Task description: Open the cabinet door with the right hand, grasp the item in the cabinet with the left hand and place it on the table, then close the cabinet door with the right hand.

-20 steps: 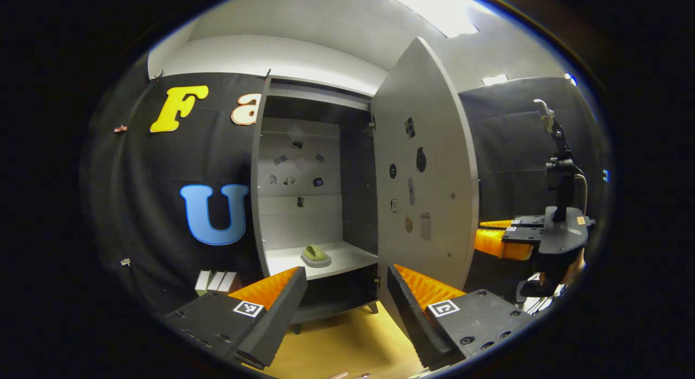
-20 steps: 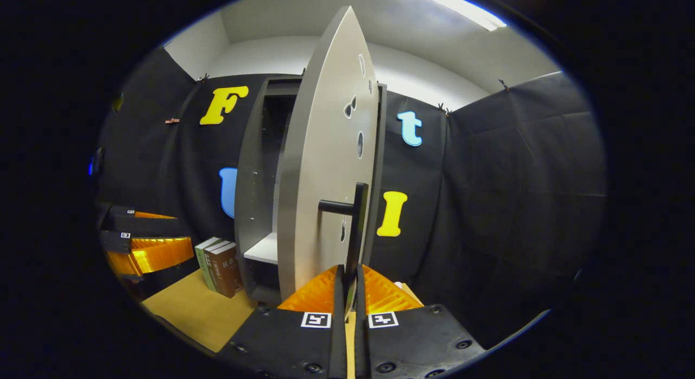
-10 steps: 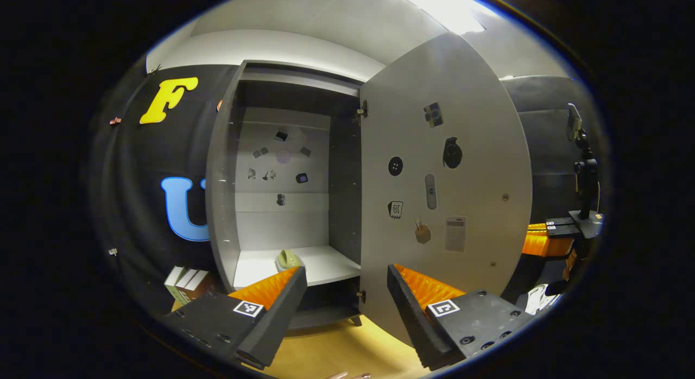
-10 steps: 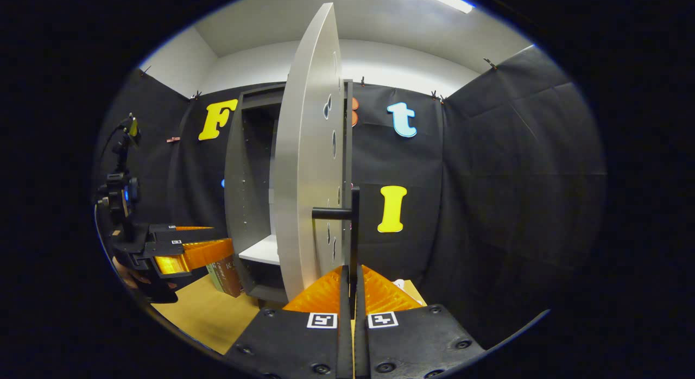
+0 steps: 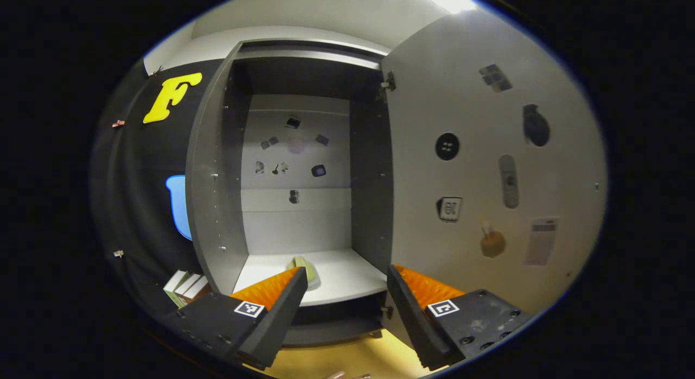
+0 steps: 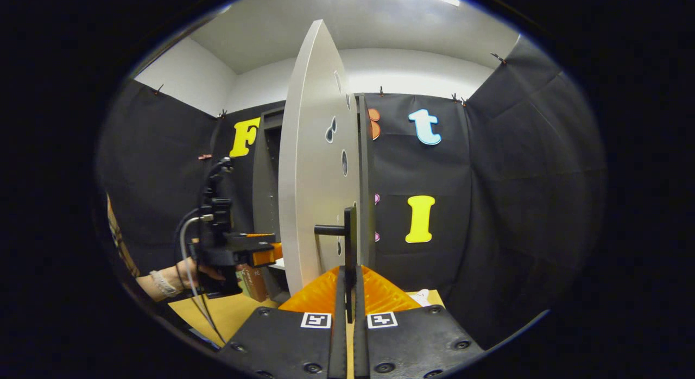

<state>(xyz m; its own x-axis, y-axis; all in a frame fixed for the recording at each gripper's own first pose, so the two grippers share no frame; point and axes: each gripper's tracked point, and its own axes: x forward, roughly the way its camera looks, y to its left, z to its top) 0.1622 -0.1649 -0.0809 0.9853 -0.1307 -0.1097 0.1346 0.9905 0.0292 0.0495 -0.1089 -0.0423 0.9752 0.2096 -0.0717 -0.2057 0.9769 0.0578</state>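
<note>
The cabinet (image 5: 217, 167) stood open, its door (image 5: 488, 167) swung wide and, in the right gripper view, nearly edge-on. The main risk sat there: if the door drifted back toward the opening, its edge could catch the reaching gripper or the hand behind it.

The right gripper (image 6: 347, 292) guarded against that, its jaws clenched on the door's handle (image 6: 350, 243) (both fingers pressed against the bar's lower end). A slackened pinch or a twist of the wrist could let the bar slip out.

The left gripper (image 5: 342, 292) pointed into the cabinet with its jaws spread wide and nothing between them. In the right gripper view it showed just beside the door's inner face, so a careless reach could scrape that panel or knock the shelf's (image 5: 347, 276) front edge.

The small pale green item (image 5: 304, 266) lay on the shelf, partly hidden behind the left finger. It looked low and rounded, so I judged that jaws closing too high might squeeze it out or push it toward the back wall.
</note>
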